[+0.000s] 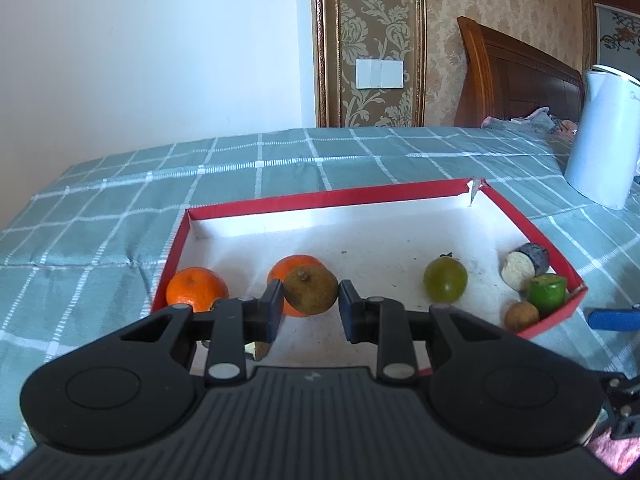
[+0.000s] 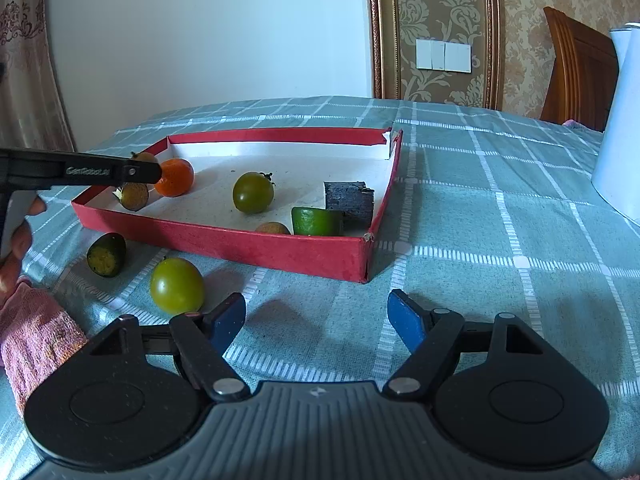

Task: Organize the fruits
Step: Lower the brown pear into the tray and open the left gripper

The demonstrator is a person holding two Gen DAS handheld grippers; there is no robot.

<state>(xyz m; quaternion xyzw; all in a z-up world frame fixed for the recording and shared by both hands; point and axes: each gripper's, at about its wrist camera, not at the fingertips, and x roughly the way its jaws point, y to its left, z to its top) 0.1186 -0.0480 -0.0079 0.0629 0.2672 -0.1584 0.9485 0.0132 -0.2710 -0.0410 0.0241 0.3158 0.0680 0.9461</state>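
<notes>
The left tool (image 1: 309,304) is clamped on a brown fruit (image 1: 311,290), its pads pressing the fruit's two sides, held above the near part of the red box (image 1: 328,199). To the left of that tool an orange (image 1: 196,289) lies in the box by the left wall. Right behind the held fruit sits a second orange (image 1: 294,267), partly hidden by it. To the tool's right a green tomato (image 1: 445,280) rests on the white floor of the box. Further right, in the near right corner, lie a dark cut piece with a pale face (image 1: 524,267), a green cut piece (image 1: 547,293) and a small brown fruit (image 1: 522,316), all close together. Beyond the box, far right, stands a white jug (image 1: 604,140) on the checked cloth (image 1: 120,200) that covers the desk.

The right tool (image 2: 316,320) stands apart with nothing between its pads, over bare cloth in front of the box. To its left a dark green cut piece (image 2: 106,255) lies on the cloth, and nearer, just beside the left pad, a second green tomato (image 2: 177,286). A person's hand (image 2: 16,240) and a pink sleeve (image 2: 36,332) show at the far left edge.
</notes>
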